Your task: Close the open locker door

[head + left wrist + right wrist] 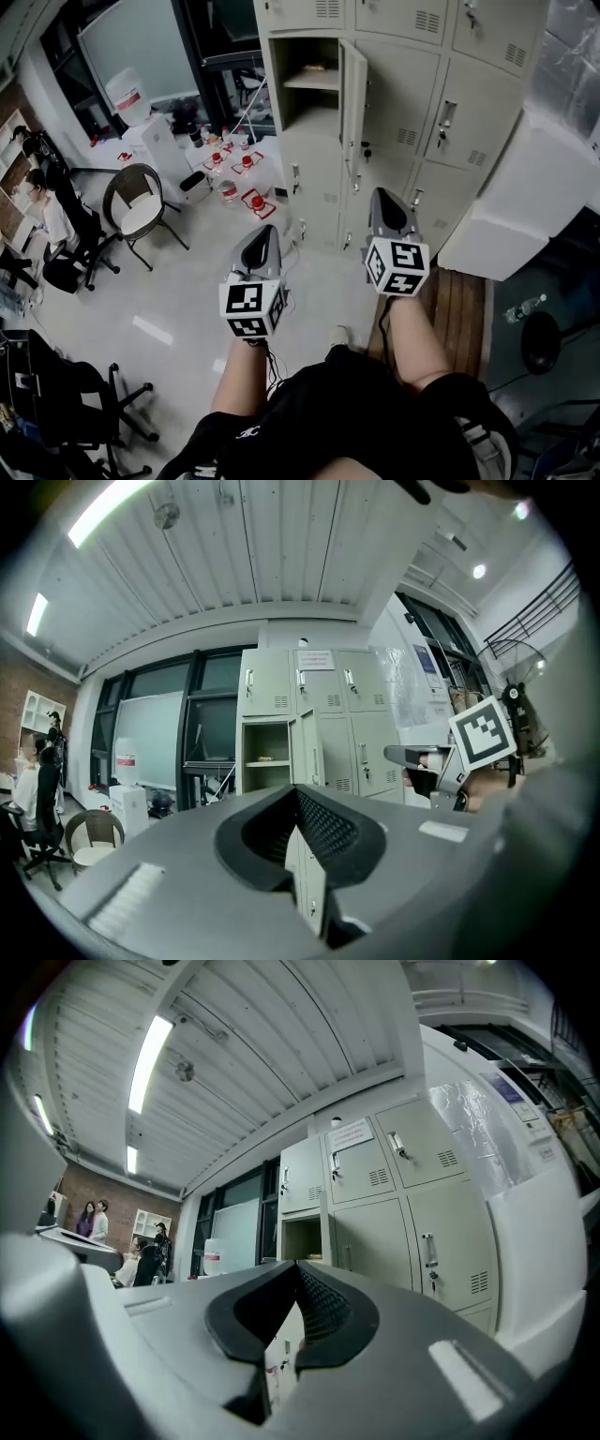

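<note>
Locker door (354, 103): ajar, not yet within reach. Left tongs (265, 236), right tongs (385, 199): closed, empty. Advice: step closer; push the door's outer face near its free edge until latched.

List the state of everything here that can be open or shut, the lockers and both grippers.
locker door: open, swung out from the cabinet.
compartment: exposed, with a shelf inside.
other locker doors: shut.
left gripper: jaws together, holding nothing.
right gripper: jaws together, holding nothing.
</note>
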`<act>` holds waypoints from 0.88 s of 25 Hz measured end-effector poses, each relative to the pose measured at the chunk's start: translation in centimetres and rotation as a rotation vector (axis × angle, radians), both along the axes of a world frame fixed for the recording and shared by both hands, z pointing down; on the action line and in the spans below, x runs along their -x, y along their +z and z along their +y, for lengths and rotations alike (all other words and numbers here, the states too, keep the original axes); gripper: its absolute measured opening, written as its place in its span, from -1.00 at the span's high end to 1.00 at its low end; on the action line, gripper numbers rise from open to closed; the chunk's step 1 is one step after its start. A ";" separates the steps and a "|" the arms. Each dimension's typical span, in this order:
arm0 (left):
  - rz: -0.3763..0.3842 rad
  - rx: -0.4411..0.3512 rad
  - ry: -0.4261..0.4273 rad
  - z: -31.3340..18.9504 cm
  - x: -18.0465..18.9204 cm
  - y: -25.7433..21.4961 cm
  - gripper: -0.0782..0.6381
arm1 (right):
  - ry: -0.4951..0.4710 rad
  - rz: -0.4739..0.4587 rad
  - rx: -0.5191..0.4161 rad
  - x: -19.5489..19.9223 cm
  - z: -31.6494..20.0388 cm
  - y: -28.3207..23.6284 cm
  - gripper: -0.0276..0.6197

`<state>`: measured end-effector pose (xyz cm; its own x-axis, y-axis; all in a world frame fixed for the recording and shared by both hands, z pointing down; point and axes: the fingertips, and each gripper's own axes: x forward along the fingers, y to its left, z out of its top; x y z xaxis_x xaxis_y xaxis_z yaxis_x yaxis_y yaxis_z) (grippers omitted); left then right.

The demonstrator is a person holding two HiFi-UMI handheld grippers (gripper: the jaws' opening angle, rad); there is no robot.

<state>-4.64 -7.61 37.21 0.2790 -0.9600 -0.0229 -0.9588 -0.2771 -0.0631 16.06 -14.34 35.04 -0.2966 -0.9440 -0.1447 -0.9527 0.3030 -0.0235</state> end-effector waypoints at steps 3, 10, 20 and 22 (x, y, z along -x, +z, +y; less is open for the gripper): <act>-0.004 -0.005 0.010 -5.3 -1.1 -0.6 0.78 | -0.019 0.005 0.002 -0.1 -4.2 -0.3 0.88; -0.021 0.005 0.006 -15.7 -3.4 -2.0 0.78 | -0.063 -0.009 0.007 -1.1 -12.9 -1.3 0.88; -0.018 0.041 0.027 -21.5 -5.4 -2.0 0.78 | -0.068 -0.035 0.033 -3.0 -17.9 -1.3 0.88; -0.016 0.048 0.038 -22.0 -5.7 -1.6 0.78 | -0.063 -0.032 0.039 -3.0 -18.1 -1.0 0.88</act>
